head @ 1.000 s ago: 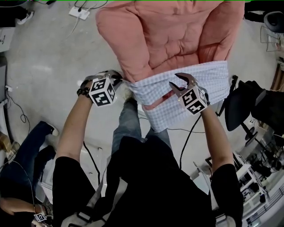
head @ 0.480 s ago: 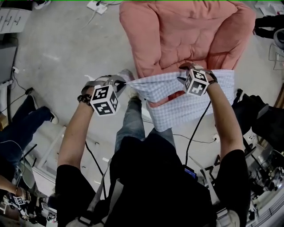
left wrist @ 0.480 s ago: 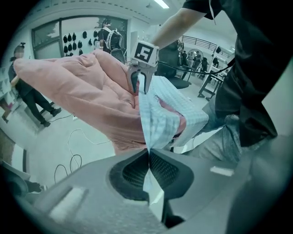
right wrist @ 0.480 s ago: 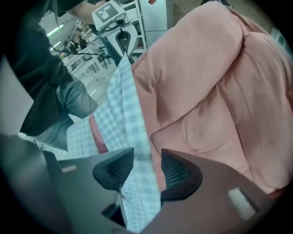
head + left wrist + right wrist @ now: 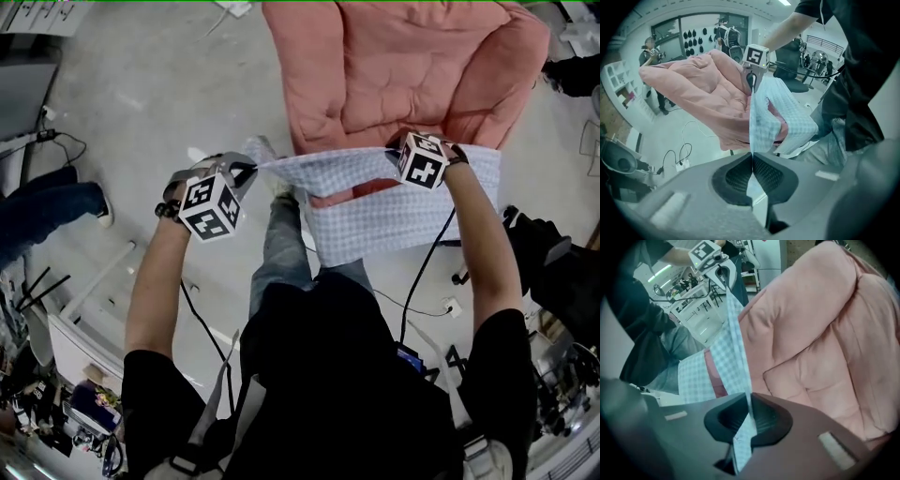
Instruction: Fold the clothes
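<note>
A light blue checked garment (image 5: 394, 211) hangs over the front of a pink padded armchair (image 5: 394, 75). Its top edge is stretched taut between my two grippers. My left gripper (image 5: 246, 170) is shut on the garment's left corner (image 5: 761, 117), out past the chair's left side. My right gripper (image 5: 398, 150) has just been closing and is shut on the garment's top edge (image 5: 733, 333), which runs between its pads. In each gripper view the cloth runs off toward the other gripper (image 5: 752, 75) (image 5: 718, 269).
The person's legs in jeans (image 5: 281, 253) stand just before the chair. Cables (image 5: 417, 281) and a power strip (image 5: 232, 7) lie on the grey floor. A dark chair (image 5: 548, 253) is at the right, a white rack (image 5: 84, 328) at the lower left, and a bystander's leg (image 5: 47, 211) at the left.
My right gripper went from open above the cloth to shut on its top edge, moving up the picture toward the chair. The left gripper rose and drew the corner left; the edge is taut.
</note>
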